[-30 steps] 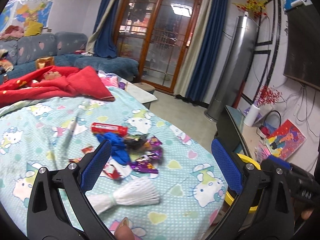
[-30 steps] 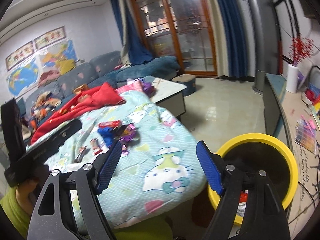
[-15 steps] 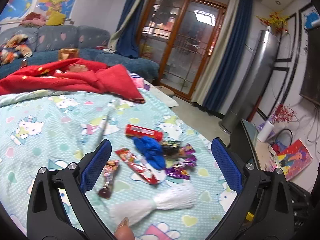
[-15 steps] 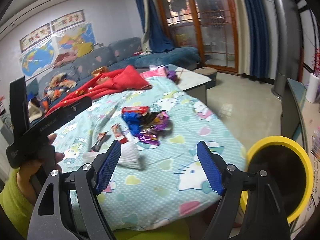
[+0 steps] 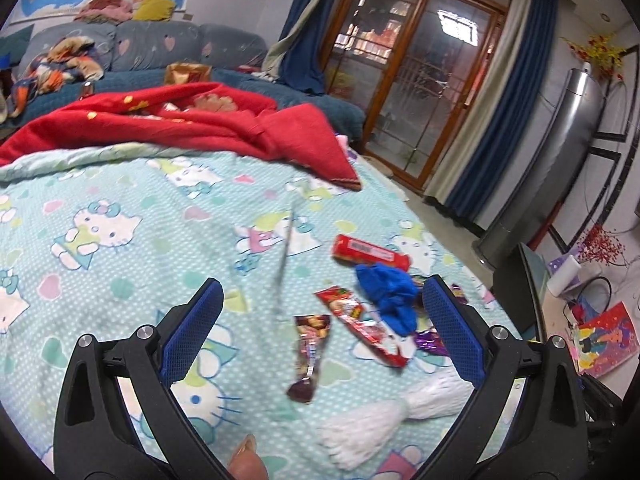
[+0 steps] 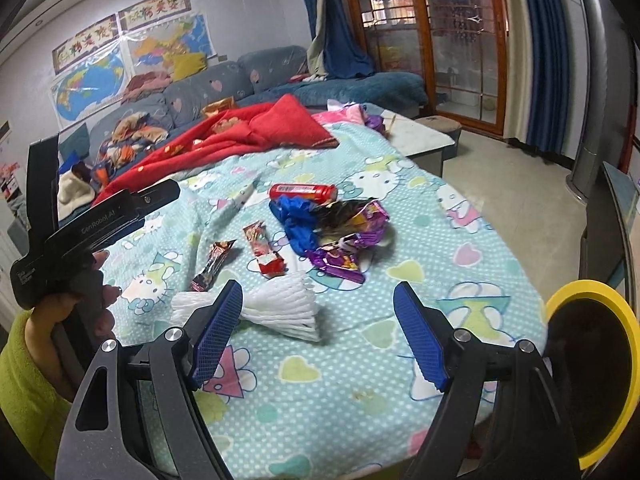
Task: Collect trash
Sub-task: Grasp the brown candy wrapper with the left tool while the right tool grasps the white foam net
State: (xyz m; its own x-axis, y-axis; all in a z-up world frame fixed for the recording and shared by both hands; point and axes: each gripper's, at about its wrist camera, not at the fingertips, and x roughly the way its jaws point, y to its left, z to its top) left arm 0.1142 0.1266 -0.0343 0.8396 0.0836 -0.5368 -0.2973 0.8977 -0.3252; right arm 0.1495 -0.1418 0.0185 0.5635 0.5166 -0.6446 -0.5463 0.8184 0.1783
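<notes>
- Trash on bed (image 6: 360, 360): white foam net (image 6: 276, 312), crumpled blue glove (image 6: 298, 220), red tube (image 6: 302, 191), torn wrappers (image 6: 344, 248).
- Yellow-rimmed bin (image 6: 592, 360): interior dark, contents unreadable.
- My left fingers (image 5: 191, 328) and right fingers (image 6: 418, 338): spread wide, holding nothing.

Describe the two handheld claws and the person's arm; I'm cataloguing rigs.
Both the left claw and right claw have black angular frames, silver bolts and textured blue pads. The left one's black body reads "GenRobot.AI". The bare left hand emerges from a fuzzy lime-green sleeve.
</notes>
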